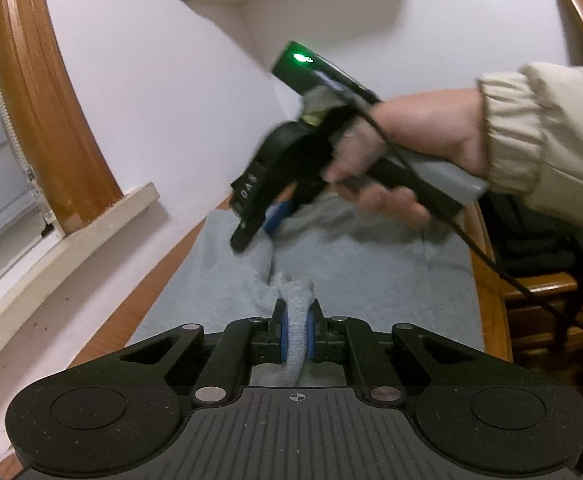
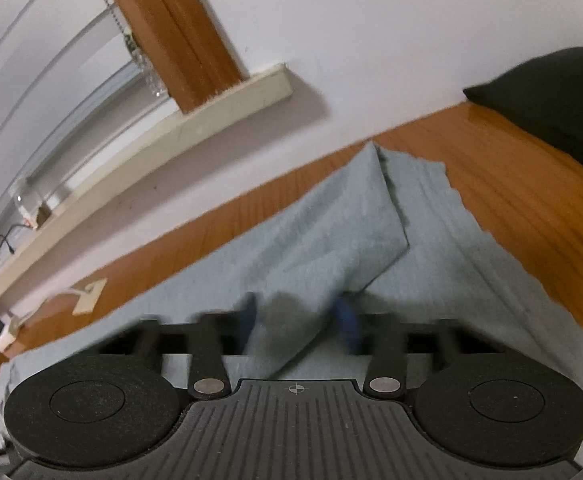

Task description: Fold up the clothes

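A light grey-blue garment (image 1: 371,280) lies spread on a wooden table (image 1: 131,312). My left gripper (image 1: 296,336) is shut on a raised fold of it, the cloth pinched between the blue pads. In the left wrist view a person's hand (image 1: 423,136) holds my right gripper (image 1: 261,228) low over the garment's far part. In the right wrist view the right gripper (image 2: 297,320) is blurred, its blue pads (image 2: 347,324) stand wide apart, and a folded flap of the garment (image 2: 311,232) lies between them.
A wall and a pale window sill (image 1: 71,236) run along the table's far edge. A black cloth (image 2: 551,96) lies at one end of the table (image 2: 531,184). A white plug and cable (image 2: 87,292) sit by the wall. A wooden chair (image 1: 539,300) stands beside the table.
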